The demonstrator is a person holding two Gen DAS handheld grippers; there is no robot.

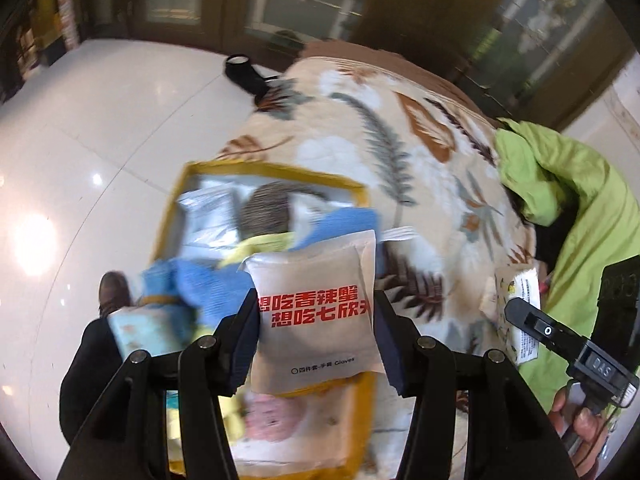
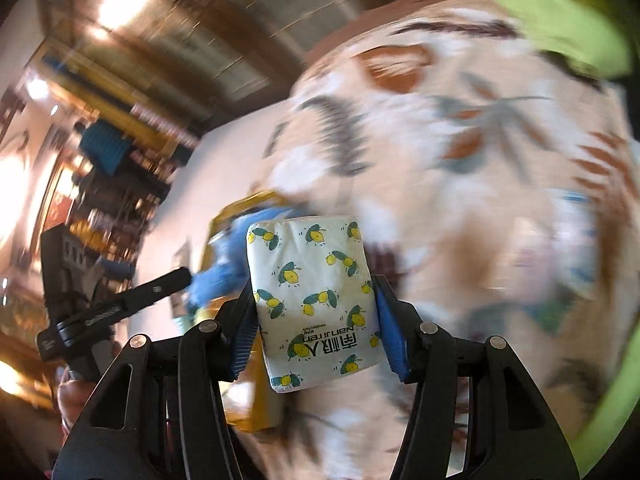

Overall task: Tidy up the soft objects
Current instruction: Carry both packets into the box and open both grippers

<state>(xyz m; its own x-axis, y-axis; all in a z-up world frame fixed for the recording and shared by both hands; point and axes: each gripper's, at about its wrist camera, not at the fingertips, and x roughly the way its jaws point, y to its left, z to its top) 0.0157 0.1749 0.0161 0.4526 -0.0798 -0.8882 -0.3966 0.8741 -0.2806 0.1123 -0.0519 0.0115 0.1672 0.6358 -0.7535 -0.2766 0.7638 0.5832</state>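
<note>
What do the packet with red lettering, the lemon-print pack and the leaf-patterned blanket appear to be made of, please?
Packet with red lettering: likely matte kraft-look paper or film; flat tan face, crimped edge.
Lemon-print pack: thin, slightly glossy plastic wrap over something soft, probably tissues; rounded corners, faint sheen.
Leaf-patterned blanket: plush fleece, seemingly; fuzzy, matte, softly mounded surface.

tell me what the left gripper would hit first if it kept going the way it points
Probably the blue cloth heaped in the yellow-rimmed box, just past the gloves packet clamped in the left gripper; depth is unclear.
</note>
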